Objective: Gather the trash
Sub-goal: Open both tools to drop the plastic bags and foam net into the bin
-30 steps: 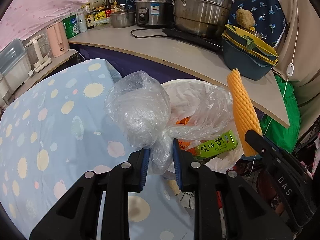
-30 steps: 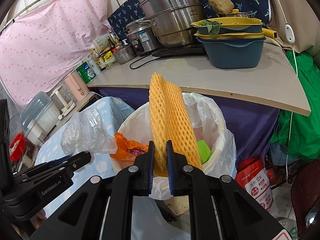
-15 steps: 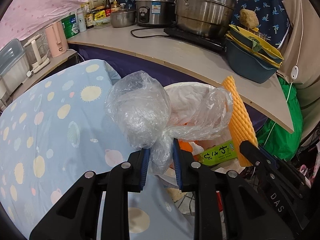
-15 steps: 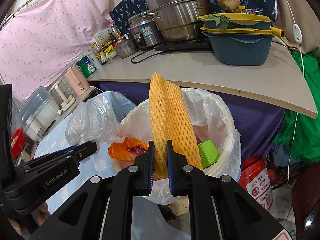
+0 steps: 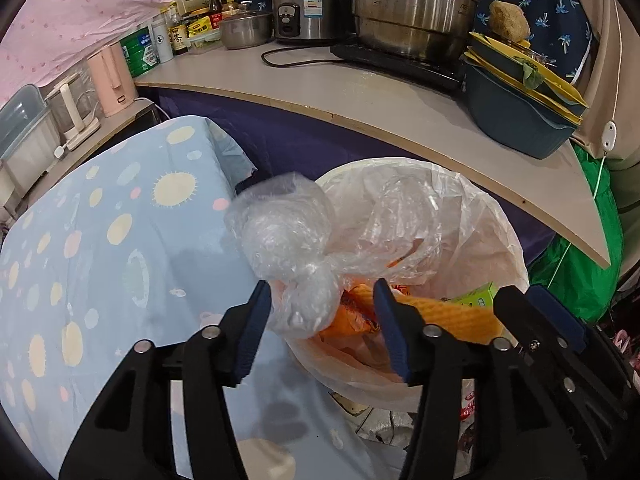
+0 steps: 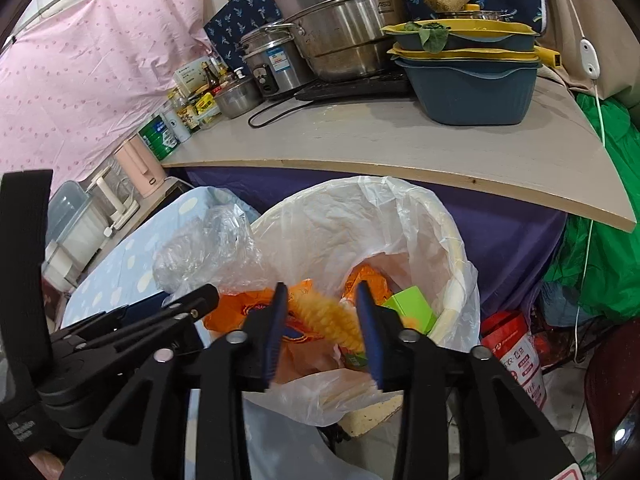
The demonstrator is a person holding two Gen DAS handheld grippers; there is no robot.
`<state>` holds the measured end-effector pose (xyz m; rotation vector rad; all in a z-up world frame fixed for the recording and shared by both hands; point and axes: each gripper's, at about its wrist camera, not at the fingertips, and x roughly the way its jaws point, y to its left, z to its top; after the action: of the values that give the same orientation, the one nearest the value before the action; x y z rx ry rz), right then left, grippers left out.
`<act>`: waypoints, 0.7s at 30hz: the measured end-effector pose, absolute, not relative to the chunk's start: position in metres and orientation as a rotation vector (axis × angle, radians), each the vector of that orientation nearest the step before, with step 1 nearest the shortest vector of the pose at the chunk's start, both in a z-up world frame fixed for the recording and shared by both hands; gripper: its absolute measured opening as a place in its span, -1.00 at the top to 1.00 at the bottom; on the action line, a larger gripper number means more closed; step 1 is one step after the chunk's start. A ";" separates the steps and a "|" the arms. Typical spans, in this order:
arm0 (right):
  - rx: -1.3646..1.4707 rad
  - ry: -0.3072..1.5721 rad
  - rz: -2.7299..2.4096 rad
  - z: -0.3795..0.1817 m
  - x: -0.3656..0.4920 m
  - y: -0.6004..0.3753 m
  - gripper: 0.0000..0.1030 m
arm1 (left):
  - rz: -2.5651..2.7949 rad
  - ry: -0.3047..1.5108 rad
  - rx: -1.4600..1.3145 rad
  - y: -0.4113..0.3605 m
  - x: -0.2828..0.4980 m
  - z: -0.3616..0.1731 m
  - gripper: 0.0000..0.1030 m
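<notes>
Two pieces of trash sit at the white-lined trash bin (image 5: 492, 240): a crumpled clear plastic bag (image 5: 288, 240) over its near-left rim, and a yellow foam net sleeve (image 6: 328, 320), blurred, just above the contents. Inside the bin lie orange wrappers (image 6: 236, 312) and a green carton (image 6: 412, 308).

Left gripper (image 5: 322, 320): jaws opening, the knotted lower end of the clear bag between them, pads not pressing it. Right gripper (image 6: 322, 328): jaws opening, the foam sleeve between them and free of both pads.

Beside the bin, a blue spotted cloth (image 5: 100, 240) covers the surface at left; behind stands the table (image 6: 400, 140) carrying steel pots (image 6: 344, 28) and a blue basin (image 6: 472, 88).

Only the right wrist view shows the red packet (image 6: 516, 352) on the floor by the bin.
</notes>
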<state>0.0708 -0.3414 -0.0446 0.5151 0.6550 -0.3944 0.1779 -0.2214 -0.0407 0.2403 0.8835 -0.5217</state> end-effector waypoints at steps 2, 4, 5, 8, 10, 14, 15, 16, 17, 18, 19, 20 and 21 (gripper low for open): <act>0.516 0.653 -0.399 -0.044 0.070 -0.342 0.22 | -0.518 0.882 0.239 -0.221 0.178 -0.040 -0.21; 0.520 0.651 -0.404 -0.042 0.067 -0.343 0.20 | -0.515 0.875 0.240 -0.221 0.177 -0.039 -0.25; 0.521 0.646 -0.406 -0.041 0.065 -0.343 0.16 | -0.513 0.872 0.241 -0.221 0.177 -0.039 -0.27; 0.517 0.632 -0.418 -0.037 0.062 -0.342 0.07 | -0.510 0.871 0.237 -0.220 0.177 -0.038 -0.30; 0.513 0.629 -0.418 -0.036 0.060 -0.340 0.07 | -0.507 0.869 0.234 -0.218 0.177 -0.037 -0.31; 0.504 0.633 -0.406 -0.034 0.059 -0.334 0.07 | -0.505 0.864 0.221 -0.212 0.177 -0.034 -0.34; 0.501 0.633 -0.403 -0.034 0.058 -0.332 0.07 | -0.504 0.862 0.218 -0.209 0.177 -0.032 -0.35; 0.499 0.634 -0.401 -0.034 0.058 -0.330 0.07 | -0.500 0.860 0.211 -0.206 0.176 -0.031 -0.40; 0.496 0.634 -0.400 -0.034 0.058 -0.329 0.07 | -0.497 0.857 0.206 -0.203 0.176 -0.030 -0.47; 0.493 0.635 -0.400 -0.034 0.057 -0.327 0.07 | -0.492 0.853 0.201 -0.199 0.176 -0.029 -0.48; 0.492 0.635 -0.400 -0.034 0.056 -0.326 0.07 | -0.489 0.850 0.199 -0.195 0.176 -0.028 -0.48; 0.492 0.635 -0.399 -0.035 0.055 -0.325 0.06 | -0.485 0.848 0.202 -0.191 0.177 -0.028 -0.48; 0.490 0.637 -0.401 -0.035 0.054 -0.324 0.06 | -0.481 0.847 0.205 -0.188 0.177 -0.028 -0.48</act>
<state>0.0544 -0.3239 -0.0348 0.4905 0.6366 -0.4012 0.1769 -0.1876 -0.0279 0.2055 0.8474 -0.4807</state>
